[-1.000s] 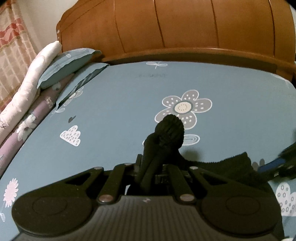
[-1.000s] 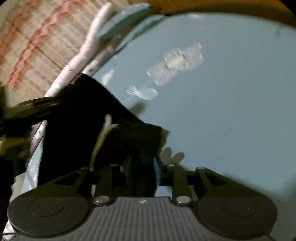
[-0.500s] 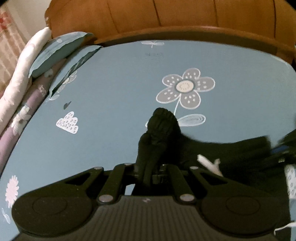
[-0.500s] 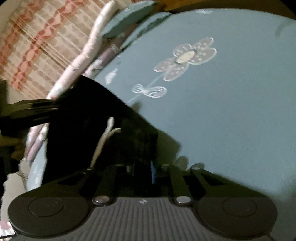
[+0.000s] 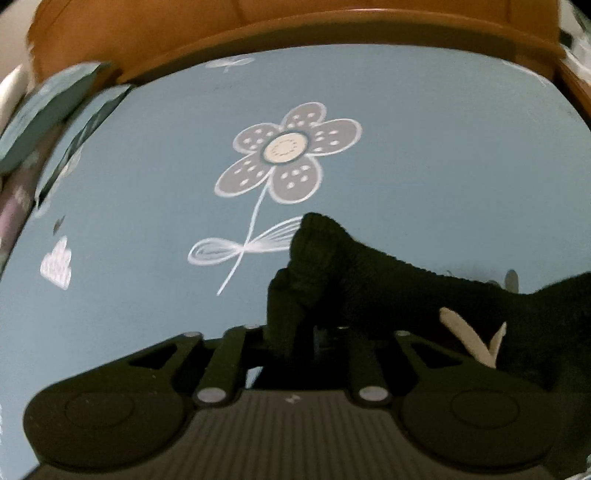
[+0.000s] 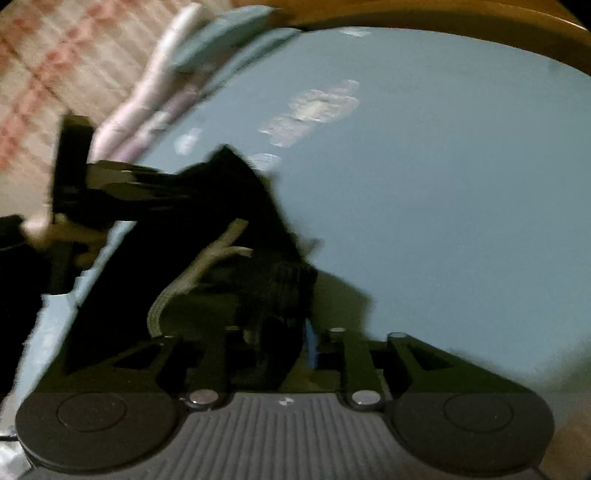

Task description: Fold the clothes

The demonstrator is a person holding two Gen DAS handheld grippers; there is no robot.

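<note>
A black knitted garment [image 5: 388, 291] with a pale drawstring [image 5: 476, 339] hangs stretched between my two grippers, just above the blue bed sheet [image 5: 147, 184]. My left gripper [image 5: 295, 332] is shut on one bunched corner of it. My right gripper [image 6: 284, 332] is shut on the other corner of the garment [image 6: 236, 229]; the drawstring [image 6: 199, 269] shows there too. The left gripper [image 6: 110, 188] appears from the side at the left of the right wrist view, which is blurred.
The sheet carries a grey flower print [image 5: 284, 151]. A wooden headboard [image 5: 295, 18] closes the far side. Pillows and rolled bedding [image 5: 44, 110] lie along the left edge, with a patterned curtain [image 6: 55, 55] beyond.
Both grippers have moved forward and down over the bed with the garment still held. The garment now spreads lower, closer to the sheet, and the drawstring has come into the left view.
</note>
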